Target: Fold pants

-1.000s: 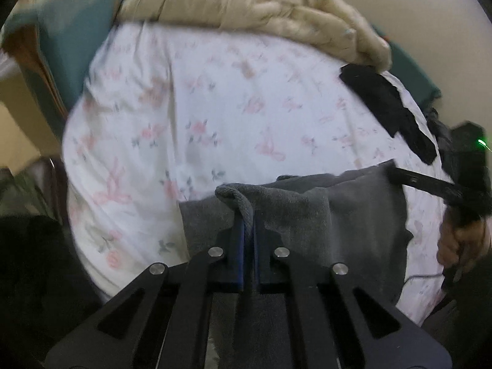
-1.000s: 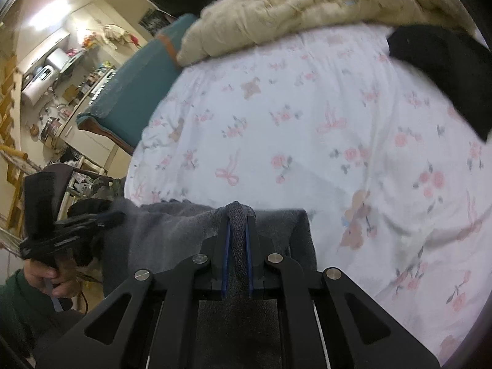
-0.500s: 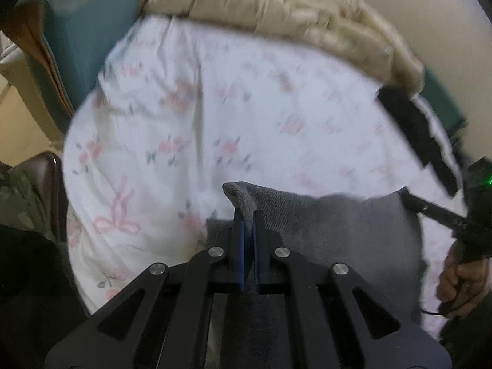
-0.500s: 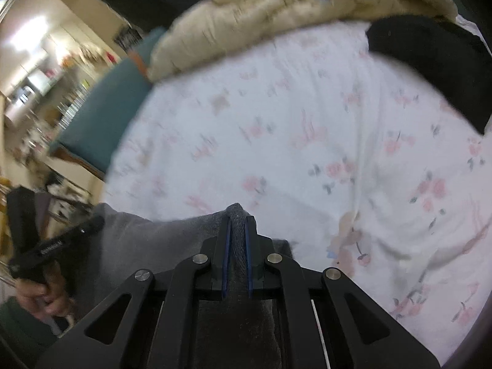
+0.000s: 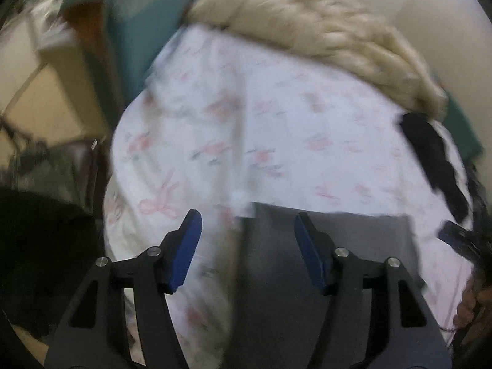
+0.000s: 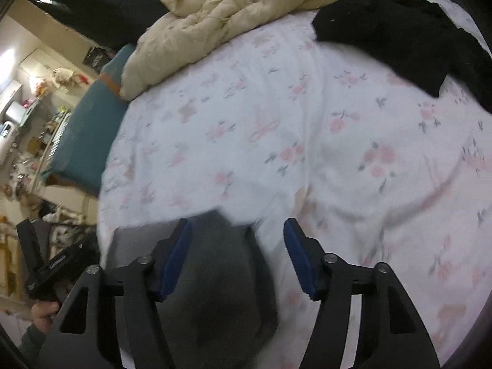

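Note:
Grey pants (image 5: 326,246) lie folded flat on the floral bed sheet (image 5: 261,129) near its front edge; they also show in the right wrist view (image 6: 221,270). My left gripper (image 5: 247,240) is open, its fingers spread over the pants' left edge and holding nothing. My right gripper (image 6: 236,246) is open over the pants' right end, empty. The left gripper also shows at the far left of the right wrist view (image 6: 46,264). Both views are motion-blurred.
A cream quilt (image 6: 246,15) is bunched at the far side of the bed. A black garment (image 6: 399,43) lies at the far right of the floral sheet (image 6: 307,141). A teal cushion (image 6: 89,129) sits at the left edge, with room clutter beyond.
Both grippers were shut on the grey pants' edge and carried it forward over the bed. Now both have opened and let go, and the pants lie on the sheet.

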Demonstrator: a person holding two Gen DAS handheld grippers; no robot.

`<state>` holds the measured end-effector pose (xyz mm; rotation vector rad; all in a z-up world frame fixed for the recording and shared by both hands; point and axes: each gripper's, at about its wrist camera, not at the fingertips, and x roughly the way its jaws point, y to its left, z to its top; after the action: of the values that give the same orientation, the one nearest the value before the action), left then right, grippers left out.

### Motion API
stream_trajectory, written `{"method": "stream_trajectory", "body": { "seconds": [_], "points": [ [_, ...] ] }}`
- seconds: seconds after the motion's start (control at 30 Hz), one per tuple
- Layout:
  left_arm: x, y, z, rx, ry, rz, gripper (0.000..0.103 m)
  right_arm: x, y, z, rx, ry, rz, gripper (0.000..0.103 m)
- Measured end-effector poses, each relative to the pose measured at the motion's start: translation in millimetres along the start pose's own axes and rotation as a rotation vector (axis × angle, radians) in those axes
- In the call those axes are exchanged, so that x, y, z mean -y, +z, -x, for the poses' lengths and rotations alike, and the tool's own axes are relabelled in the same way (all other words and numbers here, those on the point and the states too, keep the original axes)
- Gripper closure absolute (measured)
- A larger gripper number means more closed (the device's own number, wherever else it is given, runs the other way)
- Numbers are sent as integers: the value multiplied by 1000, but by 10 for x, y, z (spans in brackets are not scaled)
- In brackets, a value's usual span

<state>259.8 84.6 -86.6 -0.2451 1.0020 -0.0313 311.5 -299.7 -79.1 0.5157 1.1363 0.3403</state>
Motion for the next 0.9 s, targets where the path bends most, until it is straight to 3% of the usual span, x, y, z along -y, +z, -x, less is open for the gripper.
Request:
{"method": "stream_trajectory", "body": {
  "seconds": [0.07, 0.1, 0.17, 0.27, 0.43, 0.53, 0.67, 0.73, 0.83, 0.9],
  "points": [
    [233, -107, 97, -11, -80, -96, 44, -124, -173, 51, -71, 116, -4, 59],
    [367, -206, 54, -64, -122, -143, 44, -158, -248, 38, -101, 137, -9, 64],
    [508, -336, -92, -141, -118, -185, 44, -266, -511, -70, -192, 169, -8, 68],
    [558, -486, -364, -198, -74, -202, 45, -353, -701, -221, -244, 126, 9, 68],
    [505, -422, -687, -188, -47, -174, 32, -291, -721, -619, -212, -83, 93, 71],
    [467, -392, -779, -210, -32, -152, 29, -219, -737, -789, -219, -64, 89, 71],
    [456, -295, -581, -201, -66, -74, 30, -300, -646, -648, -245, -74, 88, 66],
    [457, -269, -477, -163, -103, -67, 30, -329, -573, -457, -196, -29, 94, 65],
    [481, -195, -453, -100, -77, -98, 30, -422, -366, -330, -102, 32, 111, 65],
    [466, -145, -595, -132, -37, -94, 34, -452, -254, -384, -65, 78, 111, 65]
  ]
}}
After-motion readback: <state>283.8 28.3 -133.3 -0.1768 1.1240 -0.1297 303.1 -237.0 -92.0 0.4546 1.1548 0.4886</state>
